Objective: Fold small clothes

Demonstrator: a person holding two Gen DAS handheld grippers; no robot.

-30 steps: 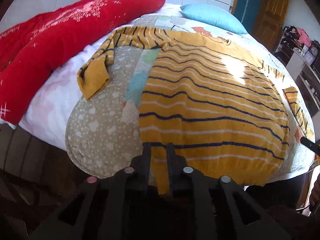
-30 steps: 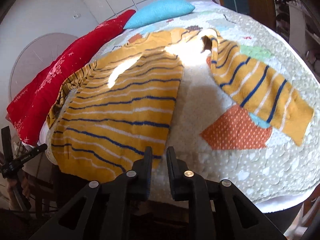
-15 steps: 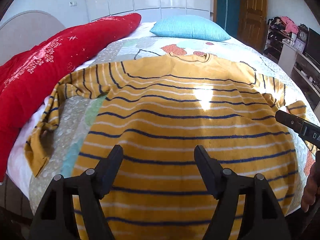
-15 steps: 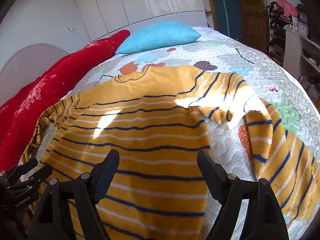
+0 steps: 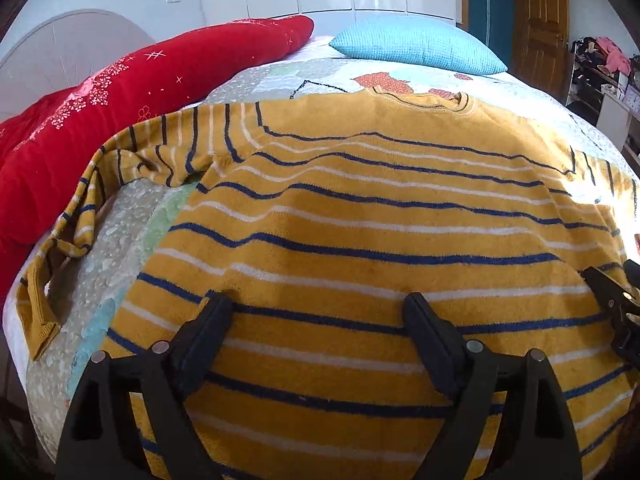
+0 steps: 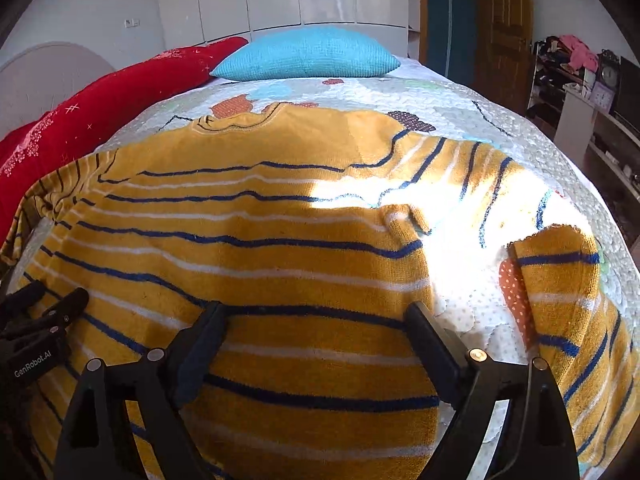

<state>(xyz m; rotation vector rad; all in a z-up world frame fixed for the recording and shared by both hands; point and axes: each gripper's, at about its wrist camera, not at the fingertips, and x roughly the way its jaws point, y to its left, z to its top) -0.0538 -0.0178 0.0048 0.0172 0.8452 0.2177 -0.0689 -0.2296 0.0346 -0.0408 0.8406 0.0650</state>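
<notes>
A mustard-yellow sweater (image 5: 380,216) (image 6: 256,240) with navy and white stripes lies spread flat on the bed, neck at the far end. Its left sleeve (image 5: 80,220) trails toward the bed's left edge; its right sleeve (image 6: 560,288) bends down the right side. My left gripper (image 5: 316,312) hovers over the lower left body, jaws wide and still opening, nothing pinched between them. My right gripper (image 6: 316,316) hangs over the lower right body near the side seam, jaws likewise opening and empty. Each gripper shows at the edge of the other's view.
The patchwork quilt (image 6: 480,120) covers the bed. A red blanket (image 5: 120,92) runs along the left side and a turquoise pillow (image 6: 308,54) lies at the head. A wooden door (image 6: 504,20) and cluttered shelves (image 6: 580,76) stand to the right.
Both grippers went from nearly shut at the sweater's hem to wide open, letting the hem go, and moved forward and down over the sweater's body.
</notes>
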